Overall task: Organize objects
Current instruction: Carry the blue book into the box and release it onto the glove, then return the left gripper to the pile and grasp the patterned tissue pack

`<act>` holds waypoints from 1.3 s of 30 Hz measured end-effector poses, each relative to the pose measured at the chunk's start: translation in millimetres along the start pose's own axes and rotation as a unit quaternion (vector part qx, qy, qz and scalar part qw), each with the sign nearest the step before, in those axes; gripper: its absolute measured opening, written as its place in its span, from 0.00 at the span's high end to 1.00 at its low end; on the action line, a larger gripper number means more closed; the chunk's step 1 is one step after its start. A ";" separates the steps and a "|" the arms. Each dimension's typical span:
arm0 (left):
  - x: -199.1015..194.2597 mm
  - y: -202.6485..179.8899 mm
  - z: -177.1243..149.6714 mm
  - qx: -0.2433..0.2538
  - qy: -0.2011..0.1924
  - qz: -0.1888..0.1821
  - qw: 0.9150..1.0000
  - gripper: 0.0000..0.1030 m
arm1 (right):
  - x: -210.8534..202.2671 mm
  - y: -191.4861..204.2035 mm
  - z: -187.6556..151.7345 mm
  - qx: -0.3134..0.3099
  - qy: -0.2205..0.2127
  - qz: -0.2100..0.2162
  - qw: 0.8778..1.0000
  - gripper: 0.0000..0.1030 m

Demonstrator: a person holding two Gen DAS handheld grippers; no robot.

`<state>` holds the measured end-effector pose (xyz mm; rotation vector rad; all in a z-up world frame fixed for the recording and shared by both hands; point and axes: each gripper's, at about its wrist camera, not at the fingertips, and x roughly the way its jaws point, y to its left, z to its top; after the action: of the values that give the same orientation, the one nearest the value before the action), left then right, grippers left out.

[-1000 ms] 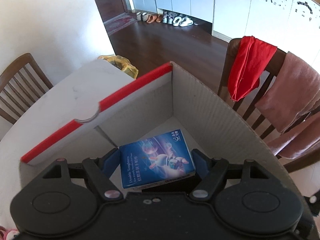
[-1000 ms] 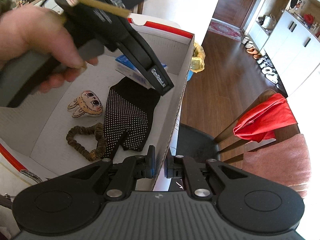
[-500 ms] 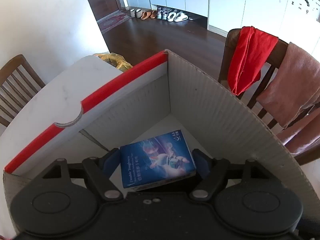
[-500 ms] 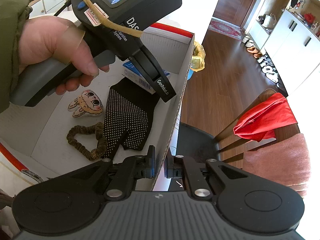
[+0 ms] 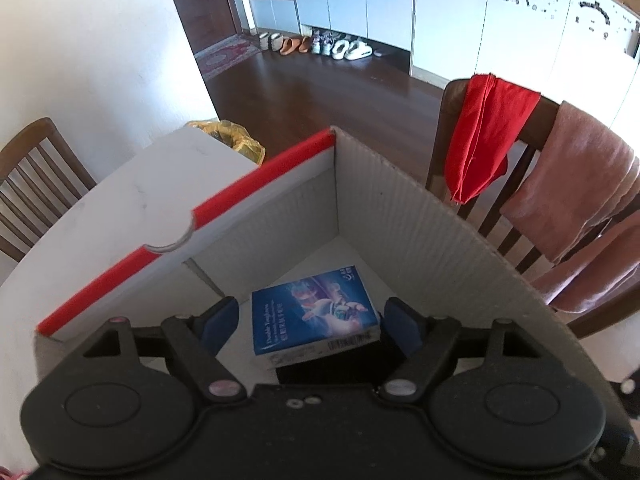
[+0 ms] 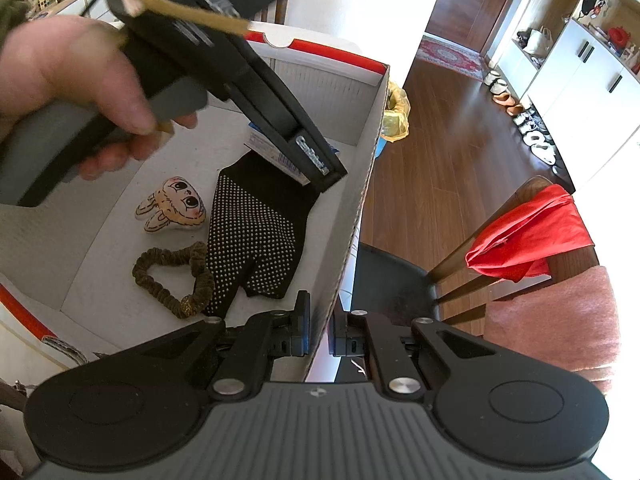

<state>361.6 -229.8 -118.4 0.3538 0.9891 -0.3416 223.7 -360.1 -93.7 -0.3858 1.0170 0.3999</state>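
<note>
since a second ago: the left gripper (image 5: 310, 322) has let go of the blue tissue pack (image 5: 312, 312), which was clamped between the pads and now has a gap on each side
left jaws: spread apart, empty, the pack lying between them and slightly ahead, one end resting on the black dotted glove (image 6: 256, 232)
right jaws: pinched on the side wall of the cardboard box (image 6: 352, 208), one pad inside and one outside, as they were a second ago
right gripper (image 6: 318, 326): steadying the box from its near edge
task's thing: the tissue pack sits in the far corner of the box, near where the red-edged wall meets the ribbed one
meaning for the task: this item looks placed; i'd judge the left gripper is free to pull back for another
other contents: a rabbit-face toy (image 6: 172, 210) and a brown hair scrunchie (image 6: 176, 276) lie beyond the right jaws, left of the glove
person's hand (image 6: 80, 92): wrapped around the left gripper's handle
writing: "double toughness" on the pack's long edge, a barcode on its end; white lettering on the left gripper's finger, too blurred to read
</note>
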 end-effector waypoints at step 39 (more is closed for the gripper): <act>-157.3 52.9 -114.7 -0.160 -0.080 0.049 0.983 0.19 | -1.4 6.9 -0.2 -0.024 0.001 -0.015 1.000 0.92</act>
<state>219.4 -113.8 -34.6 0.0811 0.8473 -0.1156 219.5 -354.5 -93.4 -0.4442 1.0040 0.3986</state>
